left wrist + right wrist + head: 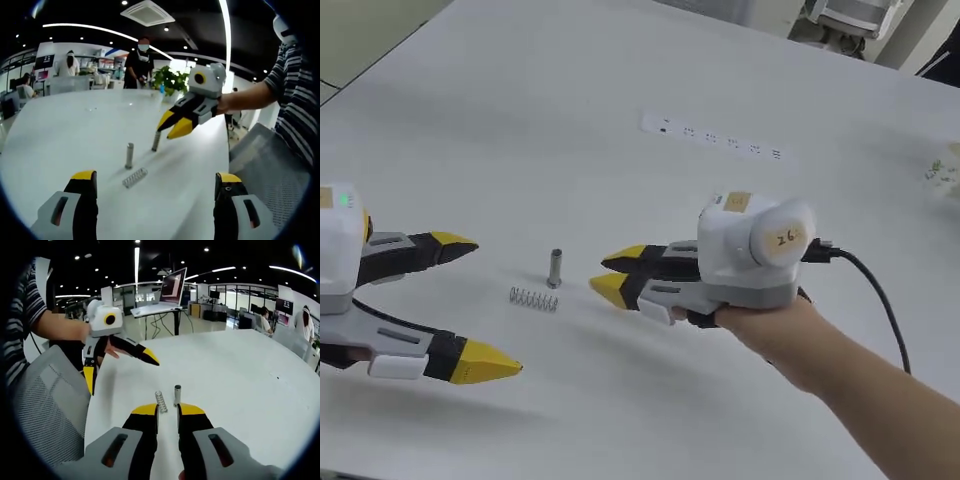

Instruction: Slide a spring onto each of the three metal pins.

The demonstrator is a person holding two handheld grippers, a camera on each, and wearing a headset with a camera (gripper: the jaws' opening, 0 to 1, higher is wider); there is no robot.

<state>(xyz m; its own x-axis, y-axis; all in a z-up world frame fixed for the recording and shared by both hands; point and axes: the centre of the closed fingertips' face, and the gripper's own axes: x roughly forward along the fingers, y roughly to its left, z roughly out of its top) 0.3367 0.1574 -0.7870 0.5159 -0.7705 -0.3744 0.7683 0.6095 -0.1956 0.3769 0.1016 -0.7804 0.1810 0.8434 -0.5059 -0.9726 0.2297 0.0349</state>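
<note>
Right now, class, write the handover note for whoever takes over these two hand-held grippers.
Left hand-held gripper: wide open, empty, left of the parts.
Right hand-held gripper: jaws nearly together, pointing at the pin; whether it grips anything is unclear.
The pin stands upright on the table; the spring lies beside it, apart.
Done: nothing; the pin is bare.
Left: slide the spring onto it.

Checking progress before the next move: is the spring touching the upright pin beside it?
Apart. Left gripper view shows bare table between the spring and the pin.
</note>
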